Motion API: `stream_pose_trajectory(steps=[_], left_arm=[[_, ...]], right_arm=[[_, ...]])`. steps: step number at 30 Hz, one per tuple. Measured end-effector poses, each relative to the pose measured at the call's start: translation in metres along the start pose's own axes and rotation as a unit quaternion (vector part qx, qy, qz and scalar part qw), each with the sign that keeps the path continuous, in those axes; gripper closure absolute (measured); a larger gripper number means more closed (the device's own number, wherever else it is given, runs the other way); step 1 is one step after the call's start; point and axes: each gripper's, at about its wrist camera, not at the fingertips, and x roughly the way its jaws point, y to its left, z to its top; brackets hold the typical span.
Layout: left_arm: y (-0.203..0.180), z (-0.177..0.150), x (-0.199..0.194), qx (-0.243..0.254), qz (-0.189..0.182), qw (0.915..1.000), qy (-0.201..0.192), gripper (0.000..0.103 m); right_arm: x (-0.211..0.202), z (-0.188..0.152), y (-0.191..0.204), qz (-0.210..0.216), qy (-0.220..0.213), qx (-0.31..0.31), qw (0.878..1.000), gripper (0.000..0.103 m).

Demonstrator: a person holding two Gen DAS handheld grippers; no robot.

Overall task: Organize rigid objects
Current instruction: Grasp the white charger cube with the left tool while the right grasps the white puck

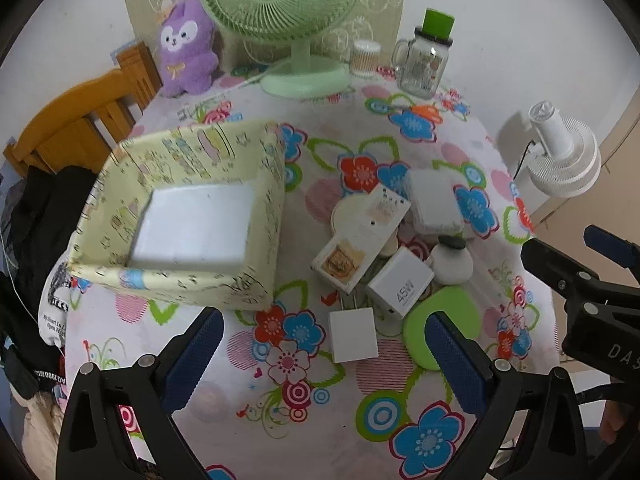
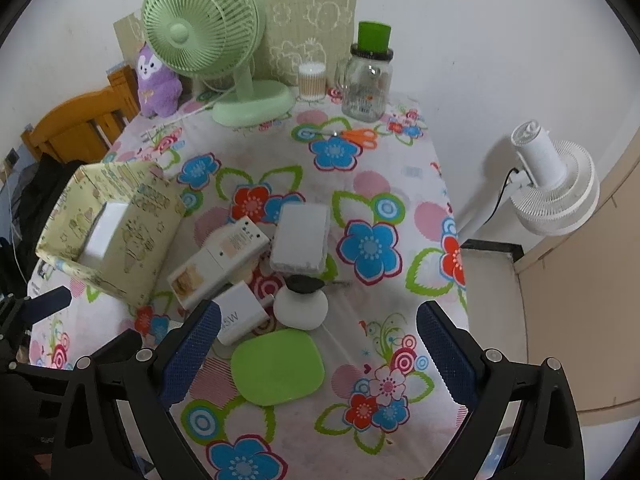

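A yellow patterned box [image 1: 192,216] with a white bottom stands on the left of the flowered table; it also shows in the right wrist view [image 2: 120,240]. Right of it lies a heap: a 45W white charger [image 1: 402,286], a small white cube charger [image 1: 354,334], a long white carton [image 1: 360,240], a white rectangular case [image 1: 436,202], a white round bottle with a dark cap [image 1: 450,260] and a green flat lid [image 1: 442,326]. My left gripper [image 1: 326,360] is open and empty above the near table. My right gripper [image 2: 318,354] is open and empty over the green lid [image 2: 278,366].
At the back stand a green desk fan [image 1: 288,20], a purple plush toy [image 1: 186,46], a glass jar with green lid [image 1: 426,62] and a cotton swab tub [image 1: 364,58]. Orange scissors [image 2: 358,136] lie near the jar. A wooden chair [image 1: 80,120] is left, a white fan [image 2: 556,188] right.
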Motion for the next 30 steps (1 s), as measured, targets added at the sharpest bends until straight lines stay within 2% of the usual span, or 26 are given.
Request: stream_pose_trajectory(steps=[20, 23, 27, 30], left_arm=[[-0.018, -0.022, 0.081, -0.018, 0.005, 0.9972, 0.073, 0.012], [-0.020, -0.024, 0.086, -0.020, 0.005, 0.9967, 0.079, 0.016], [-0.023, -0.025, 0.093, -0.019, 0.001, 0.9955, 0.093, 0.031], [-0.024, -0.025, 0.096, -0.019, 0.003, 0.9951, 0.097, 0.037]], right_arm=[[0.087, -0.011, -0.002, 0.008, 0.049, -0.011, 0.999, 0.004], [0.097, -0.014, -0.002, 0.002, 0.060, -0.015, 0.998, 0.004], [0.110, -0.016, -0.001, 0.004, 0.074, -0.019, 0.997, 0.008], [0.116, -0.016, 0.001, 0.003, 0.078, -0.024, 0.997, 0.008]])
